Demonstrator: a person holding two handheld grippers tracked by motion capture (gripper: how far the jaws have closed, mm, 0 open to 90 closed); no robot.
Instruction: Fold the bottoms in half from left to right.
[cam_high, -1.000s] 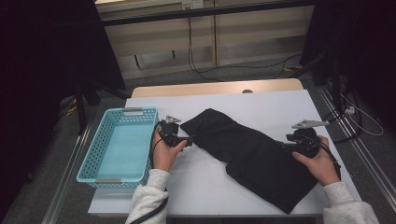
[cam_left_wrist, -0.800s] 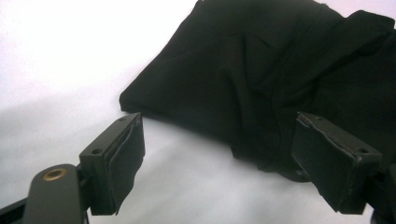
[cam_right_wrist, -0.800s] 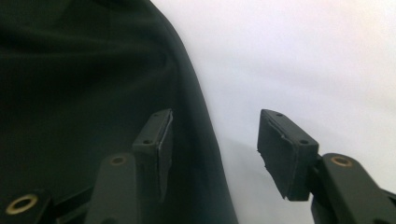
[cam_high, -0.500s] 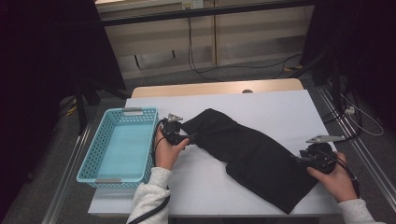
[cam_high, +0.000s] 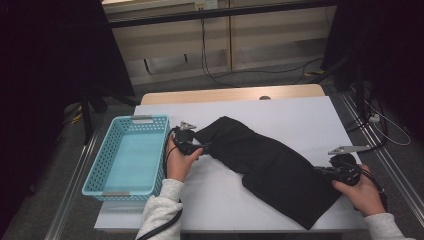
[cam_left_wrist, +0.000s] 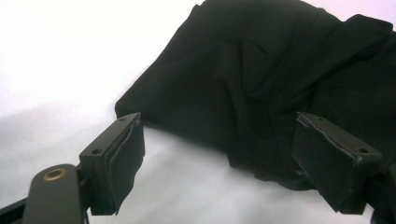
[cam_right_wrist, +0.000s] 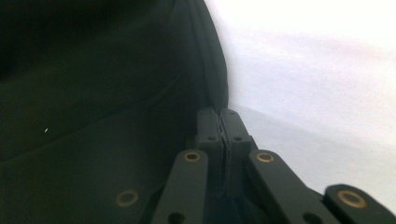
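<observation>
Cloth — a black garment, spread diagonally across the white table, from near the basket's upper corner down toward the near right edge. Wrinkled and folded at the upper-left end, flatter and broader toward the lower right.

Left gripper at the garment's upper-left end, held in the left hand, pointing right along the table. Jaws wide apart in the left gripper view, with the garment's bunched edge lying between and beyond them; pads not pressing on the fabric, bare white table under the gap on the left side.

Right gripper at the garment's right edge, low on the table, gripped by the right hand, grey three-cornered plate on top. Jaws together, having just been closing — pinched on the garment's hem in the right gripper view, where the dark seam runs straight up from the closed tips and the white tabletop lies to the right.

Basket — turquoise, perforated plastic with handle slots — on the table's left side, just beside the left hand, apart from the garment. Light sleeves on both forearms, a cable trailing from each gripper.
</observation>
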